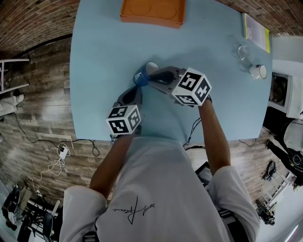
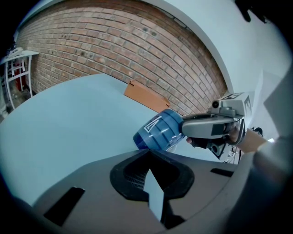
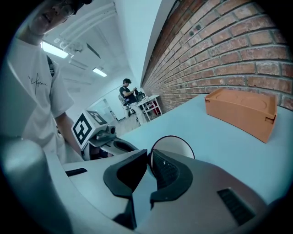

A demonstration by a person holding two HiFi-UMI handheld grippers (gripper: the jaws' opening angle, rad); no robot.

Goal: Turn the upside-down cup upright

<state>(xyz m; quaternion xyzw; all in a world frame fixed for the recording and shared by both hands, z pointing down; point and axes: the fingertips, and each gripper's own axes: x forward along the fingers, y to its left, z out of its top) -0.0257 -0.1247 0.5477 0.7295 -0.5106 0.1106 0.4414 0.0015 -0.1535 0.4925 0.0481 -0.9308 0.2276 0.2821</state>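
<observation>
We read the right gripper [image 3: 149, 153] as clenched on the blue cup [image 2: 160, 130], with its pads pressing on the cup wall at the rim and the round white mouth showing just past them. The left gripper [image 2: 149, 151] has its jaws together with nothing between them, and their tips sit just beside the cup's base. The cup is tilted, its base toward the left gripper and its mouth toward the right gripper. We cannot tell whether it touches the light blue table [image 1: 104, 56]. It sits near the table's middle, between the two grippers. An orange tray [image 1: 151, 12] lies at the far edge, well apart. A clear glass [image 1: 243, 51] stands near the right edge.
</observation>
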